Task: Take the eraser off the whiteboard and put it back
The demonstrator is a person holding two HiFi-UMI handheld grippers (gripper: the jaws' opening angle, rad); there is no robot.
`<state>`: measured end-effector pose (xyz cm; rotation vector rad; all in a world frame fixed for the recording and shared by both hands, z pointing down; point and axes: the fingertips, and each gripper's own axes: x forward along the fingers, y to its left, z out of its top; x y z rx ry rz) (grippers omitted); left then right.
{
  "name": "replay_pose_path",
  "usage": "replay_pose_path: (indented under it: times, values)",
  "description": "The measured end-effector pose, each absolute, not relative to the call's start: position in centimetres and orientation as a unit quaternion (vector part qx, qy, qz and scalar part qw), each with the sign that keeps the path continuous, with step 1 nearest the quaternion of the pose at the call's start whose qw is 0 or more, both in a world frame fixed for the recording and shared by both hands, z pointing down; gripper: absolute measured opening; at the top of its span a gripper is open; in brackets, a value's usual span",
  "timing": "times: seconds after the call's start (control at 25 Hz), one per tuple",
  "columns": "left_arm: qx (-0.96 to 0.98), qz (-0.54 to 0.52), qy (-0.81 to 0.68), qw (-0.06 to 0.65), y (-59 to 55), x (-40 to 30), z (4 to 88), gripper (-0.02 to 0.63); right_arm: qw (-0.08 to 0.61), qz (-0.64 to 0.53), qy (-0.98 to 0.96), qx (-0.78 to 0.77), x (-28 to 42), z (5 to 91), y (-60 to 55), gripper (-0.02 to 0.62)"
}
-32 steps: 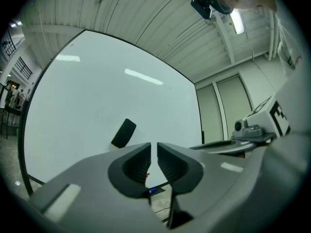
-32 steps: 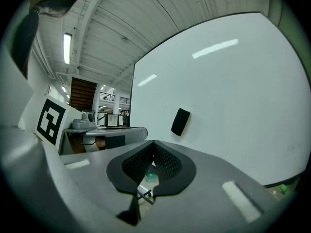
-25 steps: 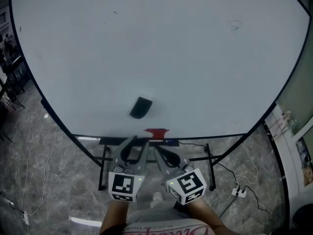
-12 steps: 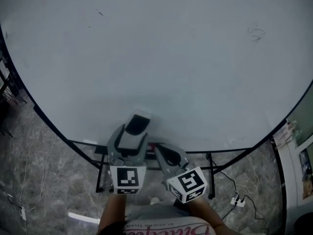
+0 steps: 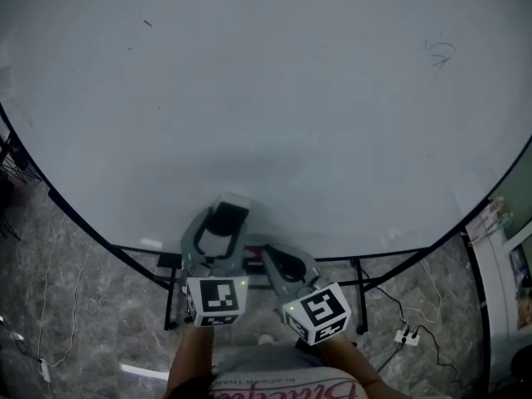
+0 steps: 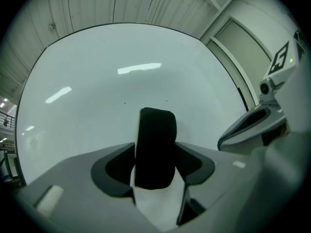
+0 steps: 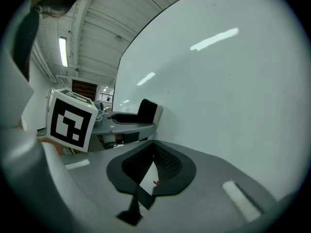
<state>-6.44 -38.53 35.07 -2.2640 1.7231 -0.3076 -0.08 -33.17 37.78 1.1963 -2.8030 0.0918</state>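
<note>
The whiteboard (image 5: 291,98) fills the far side. Near its lower edge sits the black eraser (image 6: 155,147), and we have our left gripper (image 5: 223,223) pinching it, jaws just closed onto its sides. Just to the right, our right gripper (image 5: 274,258) has its jaws pressed together, empty.

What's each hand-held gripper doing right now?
Left hand-held gripper: has just been closing onto the eraser.
Right hand-held gripper: closed, holding nothing.
</note>
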Motion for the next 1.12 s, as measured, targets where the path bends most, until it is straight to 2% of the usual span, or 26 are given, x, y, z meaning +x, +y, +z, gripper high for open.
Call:
replay_pose_path:
  times: [0.48, 1.12]
  values:
    - [-0.793, -0.092, 0.585, 0.141, -37.4, -6.3, 34.1, 0.236, 0.046, 0.029, -0.915, 0.400, -0.6, 37.7, -32.6, 0.002]
    - [-0.810, -0.028, 0.577, 0.100, -31.5, -7.9, 34.1, 0.235, 0.049, 0.030, -0.909, 0.412, -1.6, 38.0, -28.2, 0.002]
